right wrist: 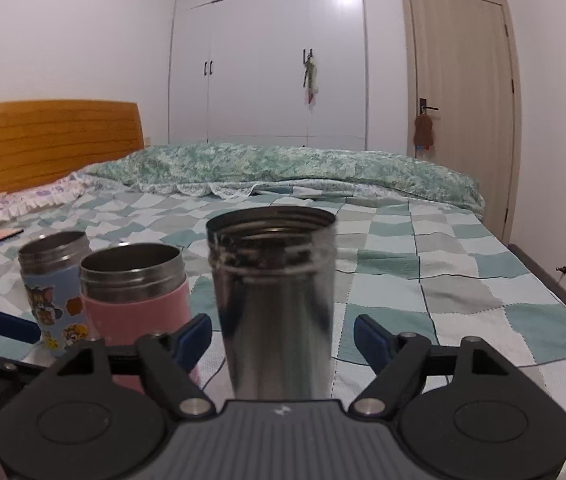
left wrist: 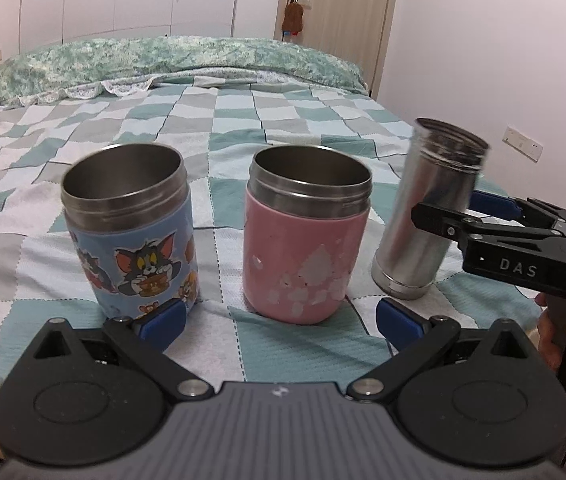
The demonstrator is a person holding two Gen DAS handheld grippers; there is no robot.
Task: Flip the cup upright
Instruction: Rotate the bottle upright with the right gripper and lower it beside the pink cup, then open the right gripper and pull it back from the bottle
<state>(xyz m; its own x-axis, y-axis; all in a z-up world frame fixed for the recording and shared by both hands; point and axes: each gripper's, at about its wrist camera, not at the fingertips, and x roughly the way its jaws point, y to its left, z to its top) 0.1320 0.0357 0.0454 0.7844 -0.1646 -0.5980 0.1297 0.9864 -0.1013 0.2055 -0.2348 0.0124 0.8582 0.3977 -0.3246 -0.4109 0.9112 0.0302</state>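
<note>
Three steel cups stand upright, mouths up, on the checkered bedspread [left wrist: 243, 128]. A blue cartoon cup [left wrist: 131, 228] is on the left, a pink cup [left wrist: 303, 236] in the middle, a plain silver cup [left wrist: 427, 212] on the right. My left gripper [left wrist: 279, 320] is open and empty, just in front of the blue and pink cups. My right gripper [right wrist: 283, 334] is open, its blue pads either side of the silver cup [right wrist: 275, 300] with gaps to both. The right gripper also shows in the left wrist view [left wrist: 463, 208] beside the silver cup. The pink cup [right wrist: 135, 292] and blue cup [right wrist: 53, 276] stand left of it.
A rumpled green quilt [left wrist: 187, 60] lies across the far side of the bed. A wooden headboard [right wrist: 51, 140] is at the left, white wardrobes [right wrist: 267, 60] and a door [right wrist: 463, 112] behind. The bed's right edge [right wrist: 555, 280] drops off near the wall.
</note>
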